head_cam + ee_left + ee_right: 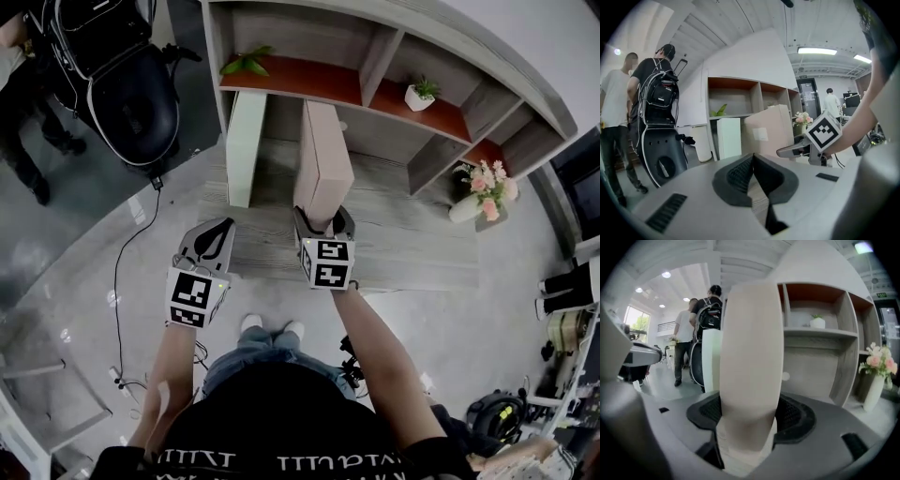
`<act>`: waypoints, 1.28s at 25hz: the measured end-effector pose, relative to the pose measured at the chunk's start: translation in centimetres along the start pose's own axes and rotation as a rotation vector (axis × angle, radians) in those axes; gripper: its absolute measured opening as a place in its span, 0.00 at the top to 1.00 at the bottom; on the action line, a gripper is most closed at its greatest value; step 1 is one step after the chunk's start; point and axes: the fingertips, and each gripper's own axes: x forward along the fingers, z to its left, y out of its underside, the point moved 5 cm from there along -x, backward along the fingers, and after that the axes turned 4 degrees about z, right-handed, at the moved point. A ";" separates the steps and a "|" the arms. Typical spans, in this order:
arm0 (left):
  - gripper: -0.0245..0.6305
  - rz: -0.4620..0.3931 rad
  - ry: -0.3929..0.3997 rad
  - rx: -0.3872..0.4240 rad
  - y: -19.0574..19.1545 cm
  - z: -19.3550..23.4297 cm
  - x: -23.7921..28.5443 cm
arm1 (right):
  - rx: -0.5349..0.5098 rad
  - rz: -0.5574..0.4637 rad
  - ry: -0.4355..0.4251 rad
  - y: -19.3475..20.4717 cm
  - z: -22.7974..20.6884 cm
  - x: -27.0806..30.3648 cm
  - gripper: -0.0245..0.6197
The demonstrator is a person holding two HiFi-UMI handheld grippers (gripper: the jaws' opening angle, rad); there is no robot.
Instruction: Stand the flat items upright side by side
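Observation:
A tan flat box [323, 159] stands upright on the grey wooden desk [412, 244], and my right gripper [323, 221] is shut on its near edge. In the right gripper view the tan box [752, 357] fills the gap between the pads [705, 412]. A white flat box [246, 145] stands upright to its left with a gap between them, its back under the shelf. My left gripper [223, 227] hovers at the desk's front left, shut and empty; its view shows the white box [729, 138], the tan box [768, 131] and the right gripper [787, 151].
Above the desk is a shelf unit with green leaves [246, 64] and a small potted plant [420, 94]. A vase of flowers [483, 192] stands at the desk's right end. A black scooter [122, 75] and people are on the floor to the left, with a cable [120, 281] nearby.

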 end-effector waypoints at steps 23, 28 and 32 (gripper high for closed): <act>0.94 0.023 -0.093 -0.046 1.6 4.5 -1.0 | 0.036 0.382 -0.285 -2.2 5.0 9.5 0.43; 0.94 0.028 -0.104 -0.050 1.6 5.0 -1.2 | -0.026 0.426 -0.376 -2.6 6.1 10.1 0.42; 0.94 0.033 -0.112 -0.052 1.7 5.2 -1.2 | -0.153 0.441 -0.402 -2.6 7.3 10.4 0.42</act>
